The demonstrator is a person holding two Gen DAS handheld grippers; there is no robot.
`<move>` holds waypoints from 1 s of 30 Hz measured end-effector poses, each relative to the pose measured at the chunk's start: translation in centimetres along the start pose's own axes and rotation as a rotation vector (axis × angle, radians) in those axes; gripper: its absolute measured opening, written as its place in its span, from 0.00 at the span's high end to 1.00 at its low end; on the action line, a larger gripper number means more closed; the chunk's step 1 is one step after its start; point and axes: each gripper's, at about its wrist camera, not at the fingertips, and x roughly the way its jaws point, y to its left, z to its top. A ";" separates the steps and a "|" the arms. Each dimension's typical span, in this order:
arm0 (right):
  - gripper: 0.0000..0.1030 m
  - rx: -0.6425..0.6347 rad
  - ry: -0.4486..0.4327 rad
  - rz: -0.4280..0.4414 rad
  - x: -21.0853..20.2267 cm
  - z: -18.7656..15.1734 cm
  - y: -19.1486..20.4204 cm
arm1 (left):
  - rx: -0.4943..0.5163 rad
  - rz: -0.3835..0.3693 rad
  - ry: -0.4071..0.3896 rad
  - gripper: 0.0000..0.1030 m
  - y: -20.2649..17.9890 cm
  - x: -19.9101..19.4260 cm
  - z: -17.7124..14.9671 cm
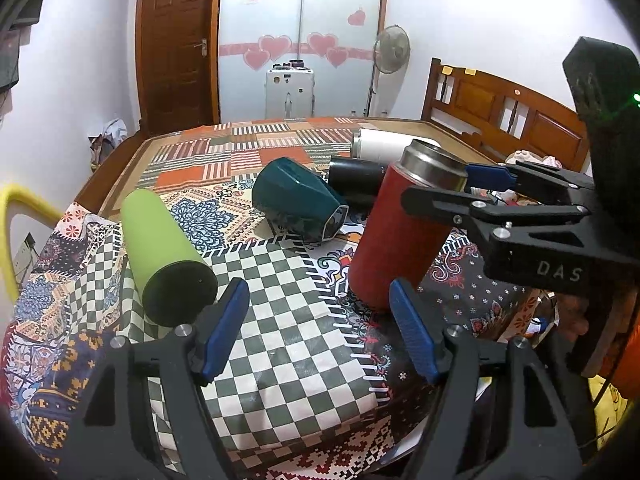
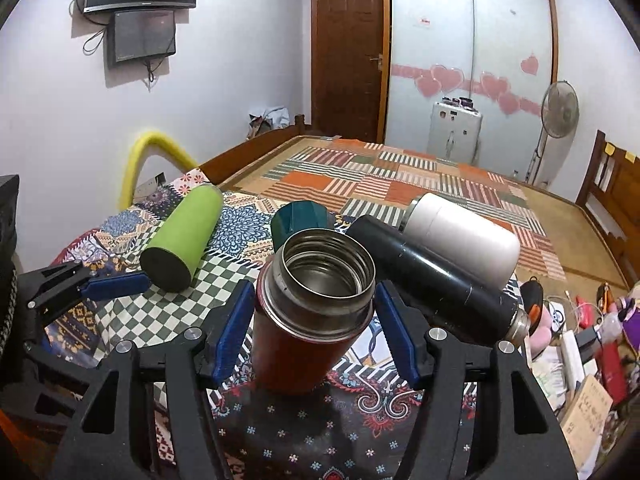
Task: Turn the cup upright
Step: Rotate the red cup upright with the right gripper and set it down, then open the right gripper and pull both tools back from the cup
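Flanking the steel neck of the red cup (image 2: 308, 304), the right gripper (image 2: 316, 332) has its 2 blue pads (image 2: 234, 330) spread on either side of it; whether they touch the metal I cannot tell. The cup stands base-down on the patterned cloth (image 2: 280, 440), mouth open, leaning toward 1 o'clock in the left wrist view. The left gripper (image 1: 320, 332) hangs with fingers spread around nothing, the red cup's base at its 1 o'clock. Crowding the right gripper, a black flask (image 2: 436, 284) lies just beside at 2 o'clock, a white flask (image 2: 460, 236) beyond it. A teal mug (image 2: 300, 216) lies at 12, a green tumbler (image 2: 184, 236) at 10.
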 end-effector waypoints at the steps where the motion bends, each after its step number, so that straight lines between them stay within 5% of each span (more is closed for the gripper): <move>1: 0.43 -0.008 -0.004 -0.002 -0.1 -0.1 0.2 | -0.004 0.002 -0.001 0.27 0.1 0.1 0.0; 19: 0.41 -0.039 0.023 0.051 0.9 -0.9 1.3 | -0.016 0.040 -0.025 0.23 1.0 -0.8 -0.3; 23: 0.30 -0.022 0.000 0.052 -1.0 -0.9 0.8 | -0.020 0.049 -0.051 0.23 0.5 -2.1 0.0; 30: 0.29 0.025 -0.106 0.037 -5.9 -0.5 0.0 | -0.011 0.080 -0.173 0.23 -1.4 -6.7 1.2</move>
